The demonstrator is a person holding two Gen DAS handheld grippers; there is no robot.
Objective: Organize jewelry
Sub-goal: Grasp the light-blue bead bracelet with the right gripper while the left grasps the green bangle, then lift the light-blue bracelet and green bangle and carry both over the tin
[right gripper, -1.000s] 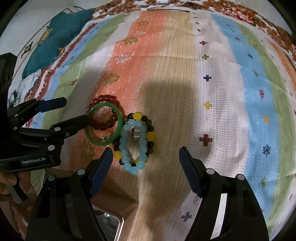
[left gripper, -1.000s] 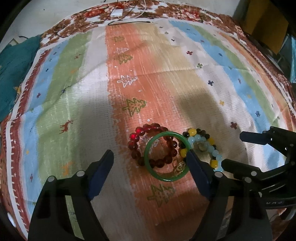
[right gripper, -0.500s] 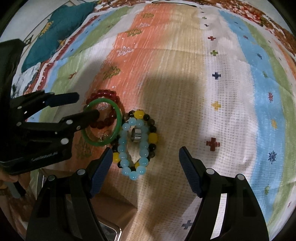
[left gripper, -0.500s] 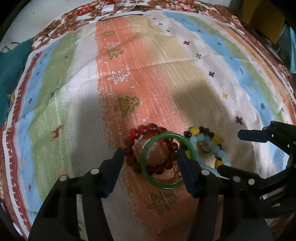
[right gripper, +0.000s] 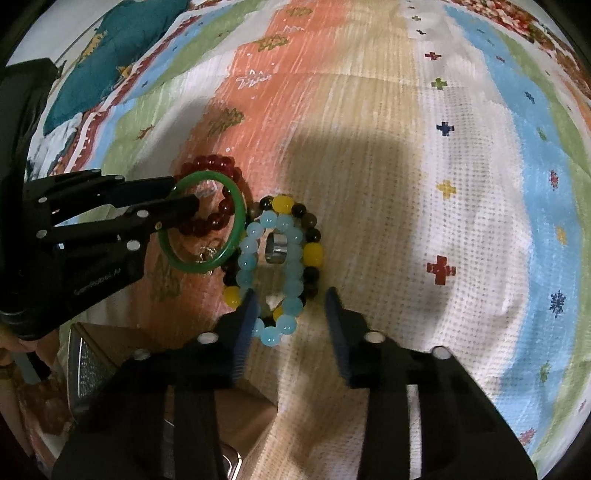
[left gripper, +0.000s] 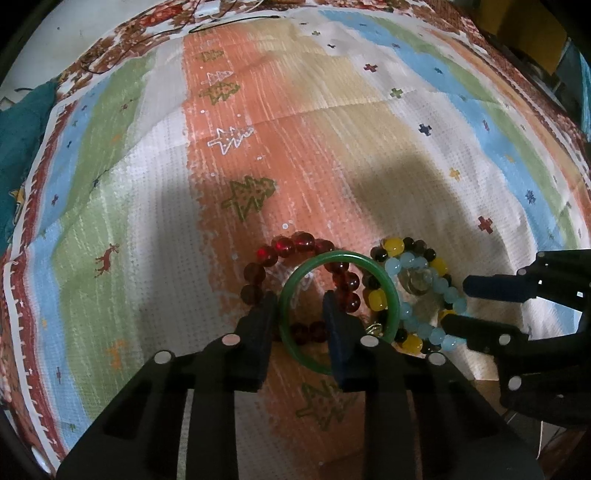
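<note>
The left gripper (left gripper: 300,314) reaches low and forward, its 2 fingers drawn partly together with a narrow gap between them. The right gripper (right gripper: 290,314) sits just beside it, angled in from the right, its 2 fingers (right gripper: 338,317) parted wider. Neither gripper touches the other.

A home setting is suggested. The surface is covered by a woven, striped cloth (left gripper: 332,110) in orange, beige, blue and green, on which small fir trees, deer and crosses are printed. A dark teal fabric with a yellow figure (right gripper: 122,55) is seen at its edge, and a white cable (left gripper: 207,11) beyond.
</note>
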